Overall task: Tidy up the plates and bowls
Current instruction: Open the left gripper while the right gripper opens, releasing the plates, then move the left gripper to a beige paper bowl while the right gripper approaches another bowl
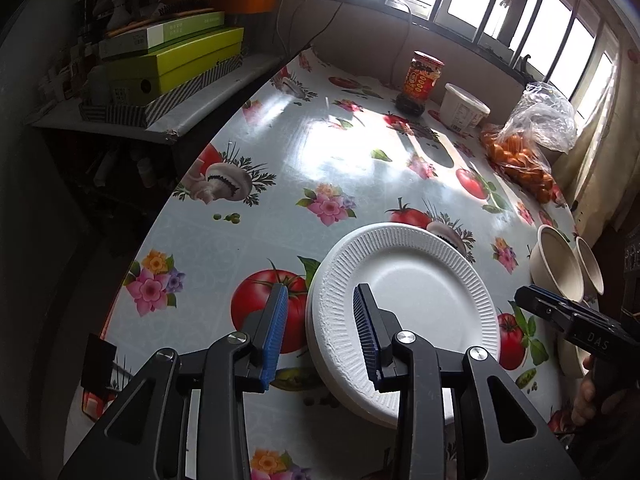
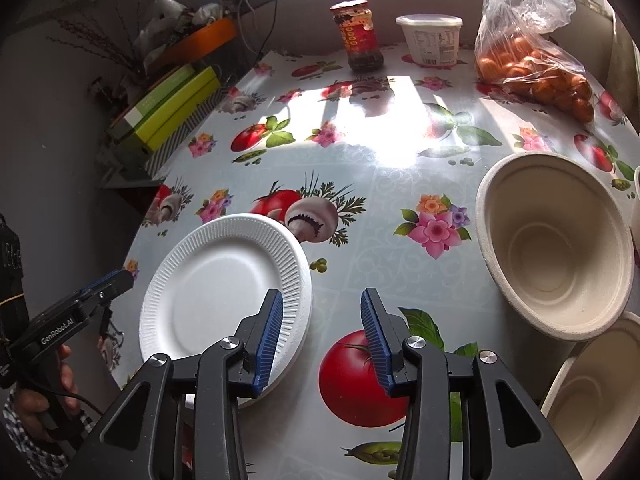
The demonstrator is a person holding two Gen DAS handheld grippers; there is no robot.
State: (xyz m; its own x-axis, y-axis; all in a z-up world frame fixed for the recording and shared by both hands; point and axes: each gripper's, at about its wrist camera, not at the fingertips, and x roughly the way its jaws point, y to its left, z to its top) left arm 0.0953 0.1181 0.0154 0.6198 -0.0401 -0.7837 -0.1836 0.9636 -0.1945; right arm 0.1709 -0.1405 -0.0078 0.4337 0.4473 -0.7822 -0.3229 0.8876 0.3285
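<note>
Daylight only, coming in through the windows (image 1: 500, 8) at the far side; panes are blown out white on my left cam. Hard glare patch on the glossy worktop (image 2: 384, 140) mid-far, with bar shadows across it. Left side shelf (image 1: 168, 72) sits dim, near-black toward the frame corners. Strong fisheye bending and vignette at the edges. I see sharp focus centre, no motion blur.

- Barred window (image 1: 500, 4) along the far wall; strong daylight enters, glare patches on the table.
- Round table under glossy oilcloth printed with tomatoes, mushrooms and flowers (image 2: 360, 208).
- Grey side shelf (image 1: 192, 100) left of table, holding stacked yellow-green flat boxes (image 1: 180, 60).
</note>
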